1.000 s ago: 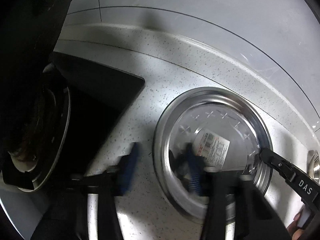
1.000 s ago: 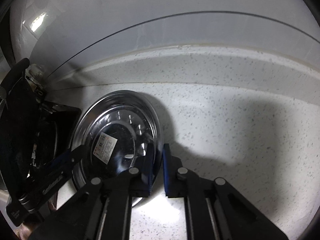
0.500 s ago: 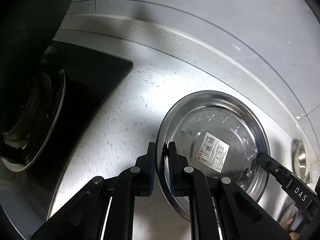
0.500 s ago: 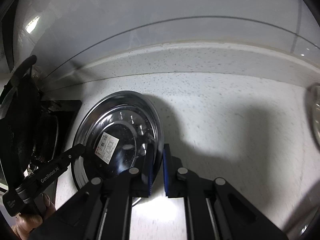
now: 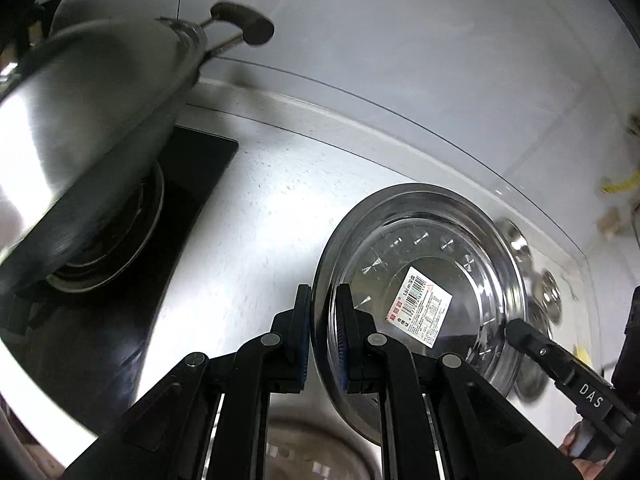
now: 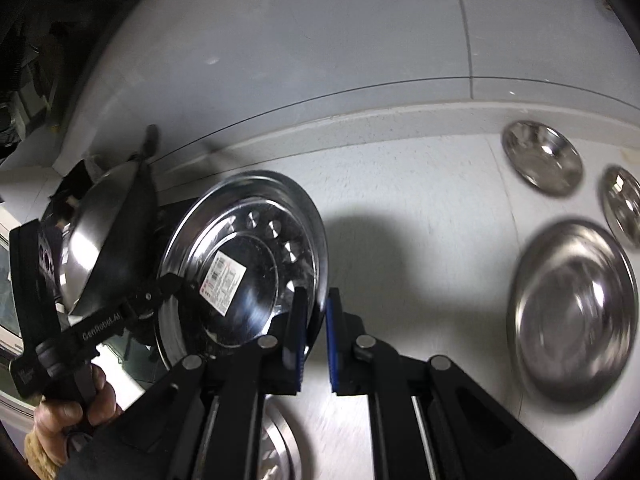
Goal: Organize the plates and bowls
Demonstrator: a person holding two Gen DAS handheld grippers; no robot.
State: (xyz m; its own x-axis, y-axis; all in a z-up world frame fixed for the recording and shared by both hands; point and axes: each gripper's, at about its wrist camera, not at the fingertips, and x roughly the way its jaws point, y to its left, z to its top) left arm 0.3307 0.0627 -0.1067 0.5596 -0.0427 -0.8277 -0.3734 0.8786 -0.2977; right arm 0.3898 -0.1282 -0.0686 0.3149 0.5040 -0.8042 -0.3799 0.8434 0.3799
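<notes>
Above the speckled counter [image 6: 420, 208], left claw [image 5: 323, 336] and right claw [image 6: 316, 332] both clench opposite rims of the plate [image 5: 424, 280].

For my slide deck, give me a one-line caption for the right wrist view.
Both grippers, right and left, clamp opposite rims of a labelled steel plate above the counter.
</notes>
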